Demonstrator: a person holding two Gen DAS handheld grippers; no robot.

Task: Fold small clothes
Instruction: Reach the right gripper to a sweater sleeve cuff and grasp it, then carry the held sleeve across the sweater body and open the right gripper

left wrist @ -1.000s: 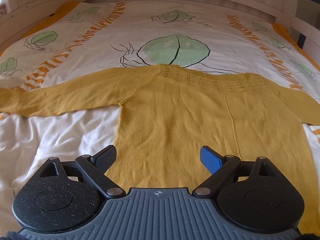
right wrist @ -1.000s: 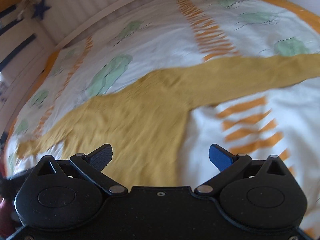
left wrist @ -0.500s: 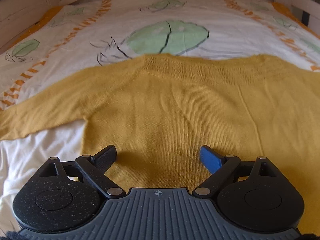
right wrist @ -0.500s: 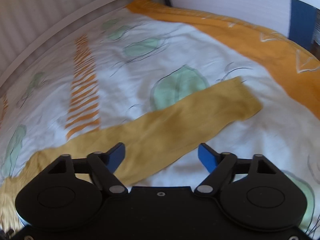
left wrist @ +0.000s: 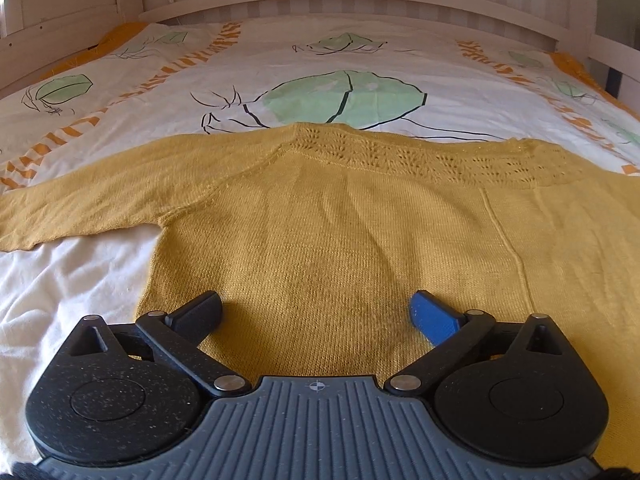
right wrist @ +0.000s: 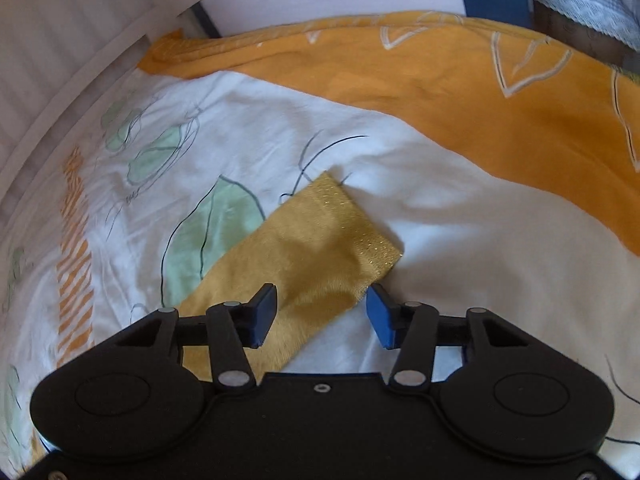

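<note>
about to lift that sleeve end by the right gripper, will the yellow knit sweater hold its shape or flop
Likely floppy: the sweater lies thin and rippled on the duvet. The sleeve cuff between the closing right gripper should drape. Its loose knit may stretch.

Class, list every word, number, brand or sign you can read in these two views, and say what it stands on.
No readable words, numbers or brand names.
Only sign: a small crosshair mark on the left tool body.
The duvet cover carries leaf drawings only, no lettering.
</note>
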